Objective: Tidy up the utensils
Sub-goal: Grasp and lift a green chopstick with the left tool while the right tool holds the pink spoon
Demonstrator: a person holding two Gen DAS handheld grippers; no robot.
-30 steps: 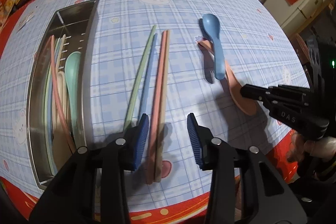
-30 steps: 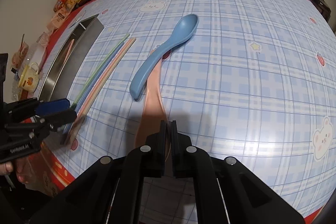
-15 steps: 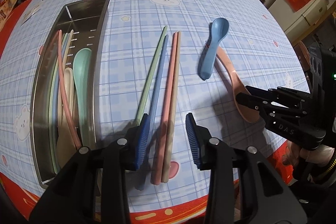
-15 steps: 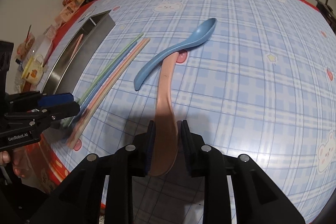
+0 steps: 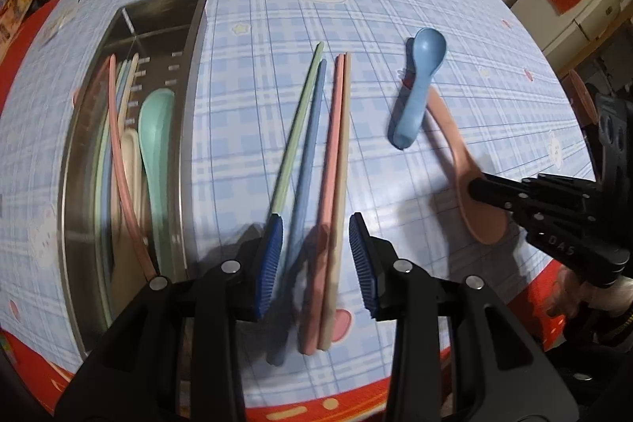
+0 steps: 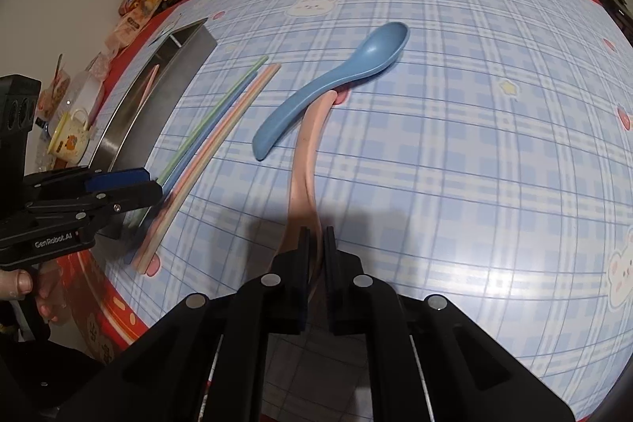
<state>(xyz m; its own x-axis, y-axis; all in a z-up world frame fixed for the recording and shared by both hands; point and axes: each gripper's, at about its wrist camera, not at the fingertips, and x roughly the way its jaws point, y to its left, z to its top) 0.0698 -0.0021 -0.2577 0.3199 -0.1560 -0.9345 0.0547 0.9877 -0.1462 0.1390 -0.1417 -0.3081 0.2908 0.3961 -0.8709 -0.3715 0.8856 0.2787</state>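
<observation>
Right gripper [image 6: 315, 244] clamps pink plastic spoon [image 6: 306, 149], handle pointing straight ahead; left gripper [image 5: 315, 238], jaws apart, straddles pastel chopsticks [image 5: 316, 161]

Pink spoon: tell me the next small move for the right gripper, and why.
Probably lift it slightly. The right gripper is shut on the pink spoon, whose far end lies under the blue spoon; drawing it clear comes before carrying it to the metal tray.
</observation>
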